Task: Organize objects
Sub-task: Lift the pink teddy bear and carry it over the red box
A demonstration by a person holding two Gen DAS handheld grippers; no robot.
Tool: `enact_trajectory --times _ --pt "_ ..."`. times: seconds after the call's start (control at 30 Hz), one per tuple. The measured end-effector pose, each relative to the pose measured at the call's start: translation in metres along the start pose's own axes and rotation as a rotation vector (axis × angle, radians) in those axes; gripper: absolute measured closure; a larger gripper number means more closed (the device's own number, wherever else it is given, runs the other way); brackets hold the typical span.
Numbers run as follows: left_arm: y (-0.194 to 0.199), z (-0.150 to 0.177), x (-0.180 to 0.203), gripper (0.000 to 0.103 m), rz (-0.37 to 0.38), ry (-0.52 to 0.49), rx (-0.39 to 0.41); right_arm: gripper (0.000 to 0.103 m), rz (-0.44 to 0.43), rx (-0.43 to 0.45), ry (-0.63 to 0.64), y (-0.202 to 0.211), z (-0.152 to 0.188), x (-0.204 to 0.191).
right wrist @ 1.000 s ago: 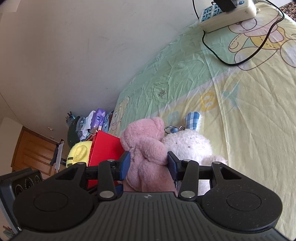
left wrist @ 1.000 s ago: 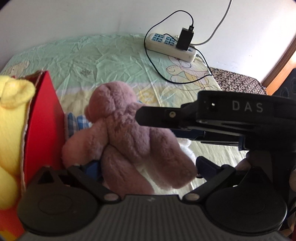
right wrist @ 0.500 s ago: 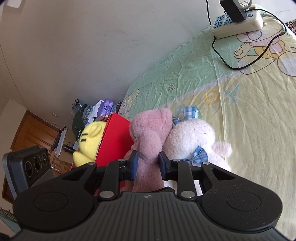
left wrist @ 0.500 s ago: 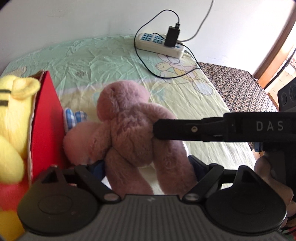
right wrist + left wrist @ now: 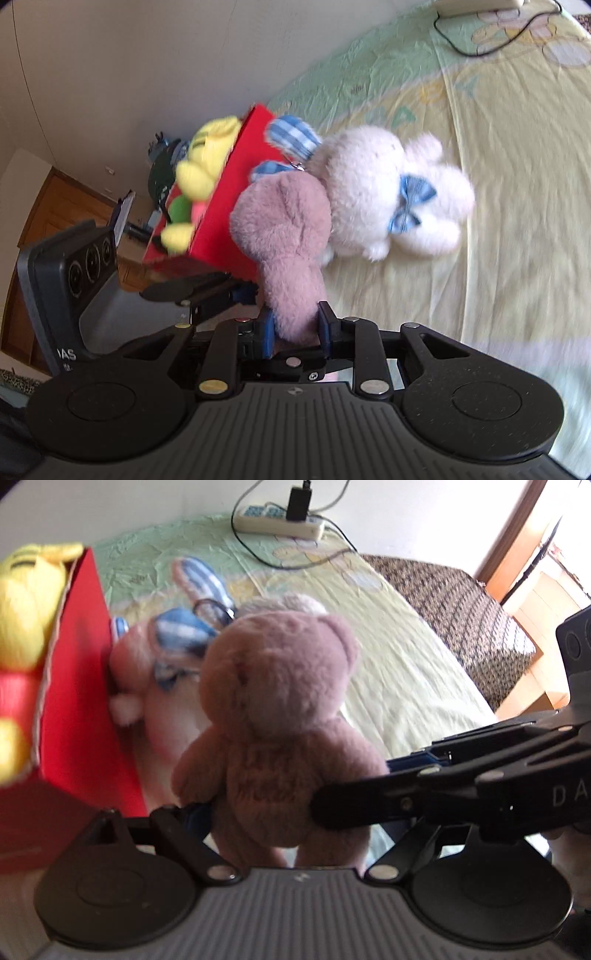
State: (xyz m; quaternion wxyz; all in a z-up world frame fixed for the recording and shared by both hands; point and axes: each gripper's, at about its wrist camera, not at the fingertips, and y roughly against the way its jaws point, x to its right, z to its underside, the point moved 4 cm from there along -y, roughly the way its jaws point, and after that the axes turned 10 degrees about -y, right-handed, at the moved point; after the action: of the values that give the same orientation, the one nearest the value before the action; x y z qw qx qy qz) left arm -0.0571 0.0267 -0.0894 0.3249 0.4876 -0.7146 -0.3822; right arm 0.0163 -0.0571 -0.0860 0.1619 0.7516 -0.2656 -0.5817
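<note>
At the far left of the left wrist view a yellow plush toy (image 5: 22, 605) sits inside a red box (image 5: 79, 686), its head above the rim. Just right of the box wall lies a white bunny (image 5: 162, 686) with blue checked ears, pressed against the red side on the pale bed sheet (image 5: 402, 672). Next comes the pink teddy bear (image 5: 280, 716), upright with its back to the camera, lifted off the sheet. The left gripper (image 5: 295, 834) has its fingers spread wide on either side of the bear's legs; whether they touch the fur cannot be told. From the right, the right gripper (image 5: 354, 794) reaches in sideways and pinches the bear's lower body. Far back, a power strip (image 5: 280, 522) with a black plug lies by the wall.

In the right wrist view the box (image 5: 221, 206) is at left, the bear (image 5: 288, 236) in the middle, clamped between the right gripper's (image 5: 295, 328) blue pads, and the bunny (image 5: 388, 192) lies to the right on the sheet (image 5: 517, 184).
</note>
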Motion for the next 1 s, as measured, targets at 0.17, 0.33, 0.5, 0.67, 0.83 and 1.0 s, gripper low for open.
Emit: enact_trajectory --times 0.17,0.33,0.5,0.67,0.83,1.0 --pt "-0.001 0.026 0.006 0.018 0.001 -0.010 -0.034 0.077 0.013 -0.041 -0.020 -0.009 0.023 0.004" --pt "0.001 0.039 0.005 0.016 -0.007 -0.011 -0.031 0.070 0.021 -0.039 -0.019 -0.016 0.029 0.004" --pt "-0.004 0.039 0.001 0.015 -0.059 -0.029 -0.016 0.051 0.006 0.001 -0.023 -0.024 0.022 0.005" --pt "-0.013 0.037 0.001 0.015 -0.099 -0.039 -0.018 0.044 -0.012 0.005 -0.023 -0.040 0.019 0.002" --pt "-0.005 0.037 -0.002 0.034 -0.127 -0.020 0.001 0.065 -0.018 0.021 0.035 -0.040 0.024 -0.013" --pt "0.019 0.040 0.002 0.036 -0.107 -0.013 0.044 0.066 -0.018 0.042 0.105 -0.024 0.032 -0.029"
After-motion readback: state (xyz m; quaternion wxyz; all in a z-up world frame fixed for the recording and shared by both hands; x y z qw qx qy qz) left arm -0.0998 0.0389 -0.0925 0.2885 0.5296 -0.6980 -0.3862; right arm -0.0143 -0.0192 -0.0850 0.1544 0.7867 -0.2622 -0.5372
